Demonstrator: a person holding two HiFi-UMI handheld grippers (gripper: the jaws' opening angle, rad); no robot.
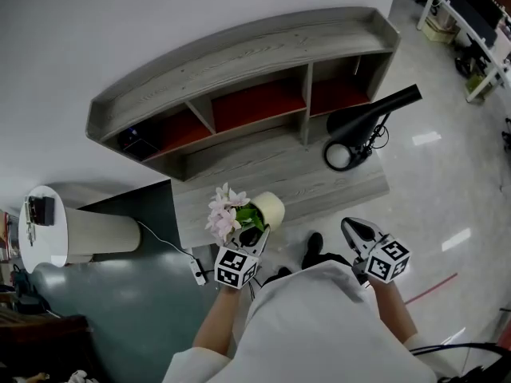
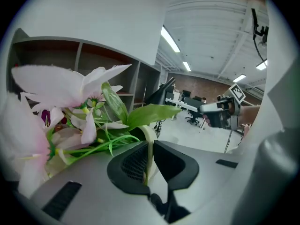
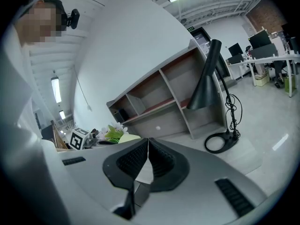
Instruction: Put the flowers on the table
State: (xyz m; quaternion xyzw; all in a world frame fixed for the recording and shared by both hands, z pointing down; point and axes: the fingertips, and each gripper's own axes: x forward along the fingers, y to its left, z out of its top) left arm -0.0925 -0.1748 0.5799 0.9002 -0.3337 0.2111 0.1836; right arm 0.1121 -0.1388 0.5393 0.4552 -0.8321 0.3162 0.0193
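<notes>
Pale pink flowers [image 1: 224, 212] with green leaves stand in a cream pot [image 1: 270, 208], held in the air just in front of the grey wooden table [image 1: 307, 183]. My left gripper [image 1: 252, 235] is shut on the pot's thin rim [image 2: 149, 142]; blossoms [image 2: 65, 97] fill the left of the left gripper view. My right gripper [image 1: 357, 231] hangs to the right, shut and empty, its jaws meeting [image 3: 148, 146]. The right gripper view shows the flowers [image 3: 111, 132] at lower left, and the table [image 3: 164, 121] beyond.
A shelf unit [image 1: 239, 62] with red-backed compartments sits at the table's back. A black desk lamp [image 1: 371, 118] stands on the table's right end. At left are a cream cylinder [image 1: 104, 231], a round white top [image 1: 44, 226] and a dark green surface [image 1: 128, 294].
</notes>
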